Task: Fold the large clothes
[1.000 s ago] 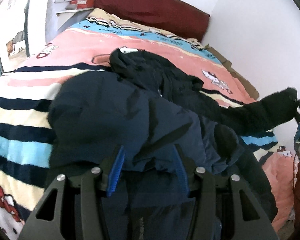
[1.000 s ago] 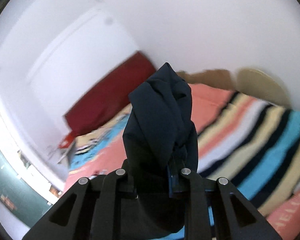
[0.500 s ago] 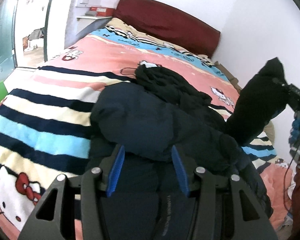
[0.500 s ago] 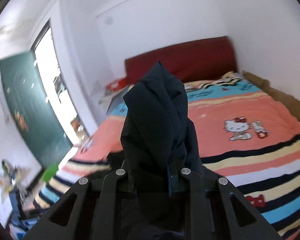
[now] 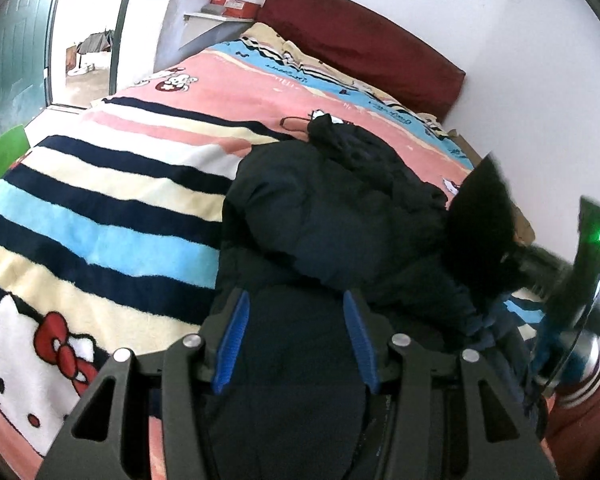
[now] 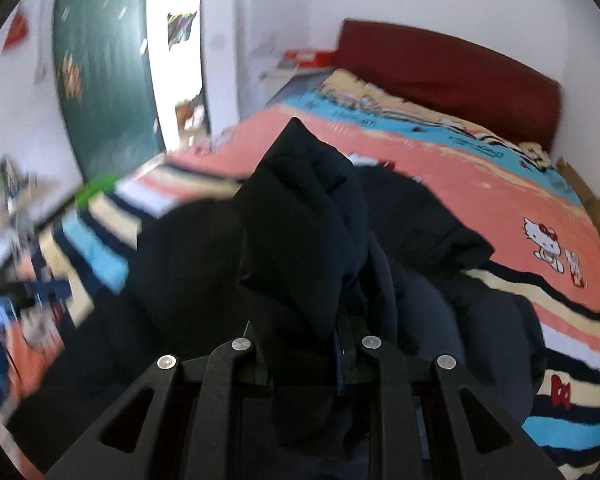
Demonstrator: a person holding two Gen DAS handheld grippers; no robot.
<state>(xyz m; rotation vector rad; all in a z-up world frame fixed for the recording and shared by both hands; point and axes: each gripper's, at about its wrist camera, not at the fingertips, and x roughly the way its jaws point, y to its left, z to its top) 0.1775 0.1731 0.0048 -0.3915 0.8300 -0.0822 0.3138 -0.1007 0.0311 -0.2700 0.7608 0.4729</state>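
- A puffy, dark navy jacket (image 5: 340,232) lies crumpled on a bed (image 5: 112,208) with a fuzzy striped blanket.
- Right tool (image 6: 302,344) pinches a bunched jacket fold.
- Left tool (image 5: 296,332) grips smooth jacket fabric between blue ridged pads (image 5: 232,340).

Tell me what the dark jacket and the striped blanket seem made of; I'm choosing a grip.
Dark jacket: likely smooth synthetic shell, padded; it puffs in soft rounded folds with a faint sheen. Striped blanket: plush fleece, matte; fuzzy nap blurs the stripe edges.
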